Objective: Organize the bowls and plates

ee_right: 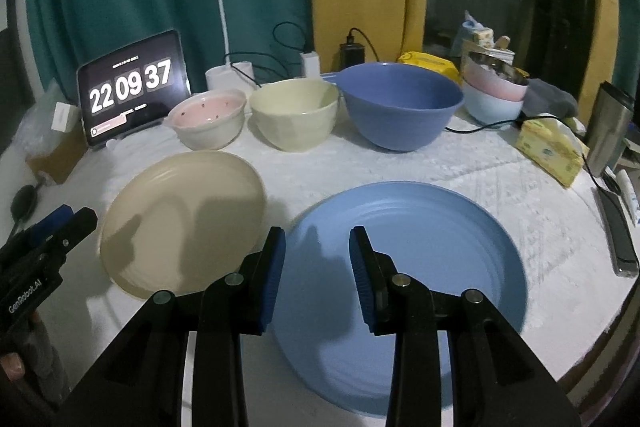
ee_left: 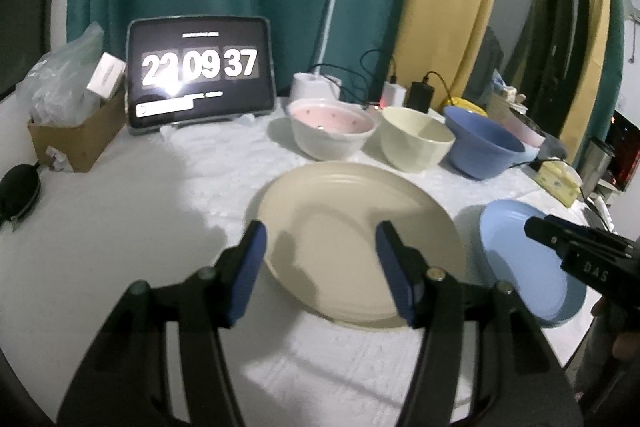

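Two plates lie side by side on the white tablecloth (ee_right: 460,167): cream plate (ee_right: 182,221), blue plate (ee_right: 420,267). Three bowls stand behind them: pink (ee_right: 208,119), cream (ee_right: 294,115), blue (ee_right: 402,105). The tablet (ee_right: 132,87) reads "22 09 37". Left gripper (ee_left: 320,269), marked "GenRobot.AI", and right gripper (ee_right: 317,277) hover with jaws apart, empty.

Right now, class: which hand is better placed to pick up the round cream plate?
Left. The left gripper hangs open over the round cream plate, while the right gripper hangs over the round blue plate.
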`<move>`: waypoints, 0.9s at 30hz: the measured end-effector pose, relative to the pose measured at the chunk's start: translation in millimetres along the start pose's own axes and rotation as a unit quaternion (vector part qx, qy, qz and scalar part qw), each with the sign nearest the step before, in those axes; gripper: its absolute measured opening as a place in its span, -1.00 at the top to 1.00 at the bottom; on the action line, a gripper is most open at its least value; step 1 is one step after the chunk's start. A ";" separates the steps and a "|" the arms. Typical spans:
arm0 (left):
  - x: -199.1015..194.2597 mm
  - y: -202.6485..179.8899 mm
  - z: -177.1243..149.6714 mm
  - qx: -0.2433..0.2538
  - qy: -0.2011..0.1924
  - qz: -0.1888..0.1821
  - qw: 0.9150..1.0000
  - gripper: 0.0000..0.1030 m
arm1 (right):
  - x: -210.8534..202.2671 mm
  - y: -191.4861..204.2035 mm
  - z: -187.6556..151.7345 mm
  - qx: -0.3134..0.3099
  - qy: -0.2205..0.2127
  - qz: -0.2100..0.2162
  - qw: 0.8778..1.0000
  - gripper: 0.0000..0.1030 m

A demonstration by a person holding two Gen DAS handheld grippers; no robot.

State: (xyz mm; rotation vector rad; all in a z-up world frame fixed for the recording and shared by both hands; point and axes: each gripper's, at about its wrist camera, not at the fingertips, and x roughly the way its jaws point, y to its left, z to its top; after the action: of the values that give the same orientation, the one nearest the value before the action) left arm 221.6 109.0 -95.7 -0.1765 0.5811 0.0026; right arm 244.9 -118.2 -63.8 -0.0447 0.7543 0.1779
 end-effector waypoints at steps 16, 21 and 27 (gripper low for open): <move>38.4 27.4 13.0 -0.022 0.040 0.028 0.999 -0.14 | 47.0 26.7 23.7 -0.015 0.031 0.036 0.999 0.31; 55.4 29.0 13.3 -0.018 0.063 0.030 0.997 -0.14 | 67.0 33.1 29.8 -0.016 0.045 0.053 0.997 0.31; 73.5 32.8 11.1 -0.021 0.086 0.031 0.996 -0.14 | 89.2 36.6 35.8 -0.009 0.071 0.056 0.996 0.31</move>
State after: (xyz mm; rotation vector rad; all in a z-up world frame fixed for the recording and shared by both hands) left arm 287.4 139.6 -132.2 -0.2003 0.7595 0.0606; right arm 326.4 -65.6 -98.0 -0.0330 0.8970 0.2906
